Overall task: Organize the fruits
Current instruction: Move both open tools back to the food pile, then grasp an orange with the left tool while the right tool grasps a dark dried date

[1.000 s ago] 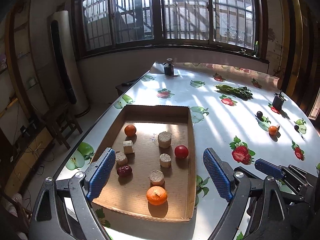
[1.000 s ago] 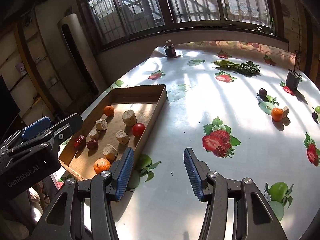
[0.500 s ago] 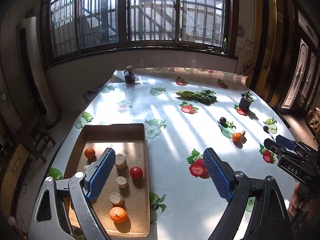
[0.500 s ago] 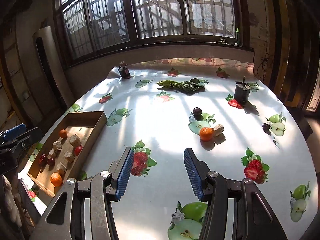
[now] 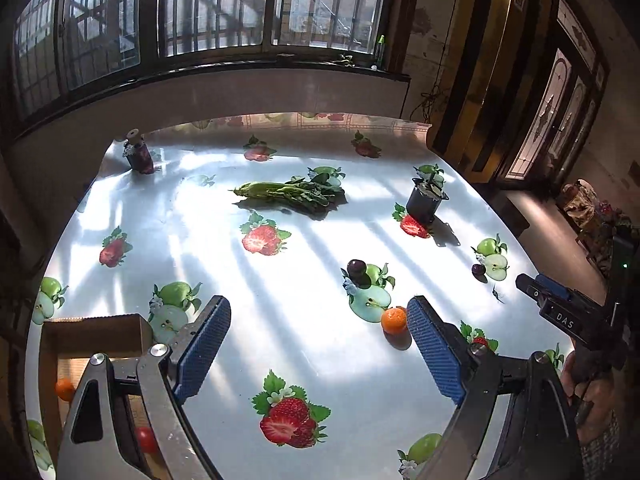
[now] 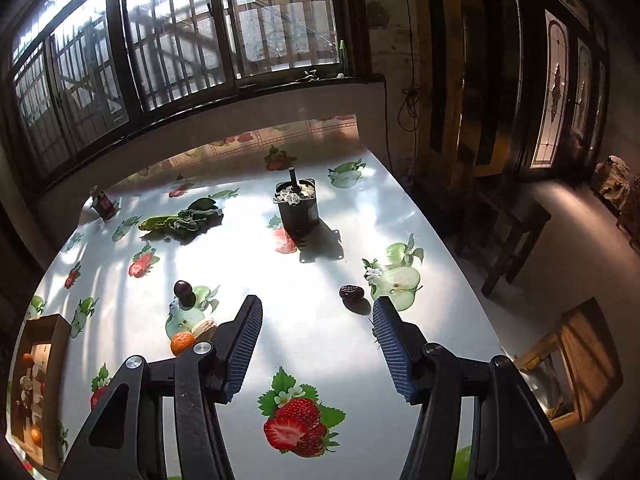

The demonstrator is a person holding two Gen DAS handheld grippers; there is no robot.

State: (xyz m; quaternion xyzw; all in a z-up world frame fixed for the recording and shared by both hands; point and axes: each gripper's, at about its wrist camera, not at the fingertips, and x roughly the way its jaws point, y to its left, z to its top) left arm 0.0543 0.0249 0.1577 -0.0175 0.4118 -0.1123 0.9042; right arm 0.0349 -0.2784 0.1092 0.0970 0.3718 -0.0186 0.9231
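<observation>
Holding both grippers, left [image 5: 318, 350] and right [image 6: 316, 348], with fingers open and empty, we see several fruits in the brown cardboard box [image 5: 94, 328], while the small orange mandarin [image 5: 393, 320] and two dark plums wait on the worktop [image 5: 304, 280].

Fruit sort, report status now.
Left gripper open, empty; right gripper empty, jaws just opening. Loose on table: orange, plum, date. Box far left. Path clear.

Open tabletop [image 6: 320, 344] ahead, black pot [image 6: 298, 210] standing beyond
</observation>
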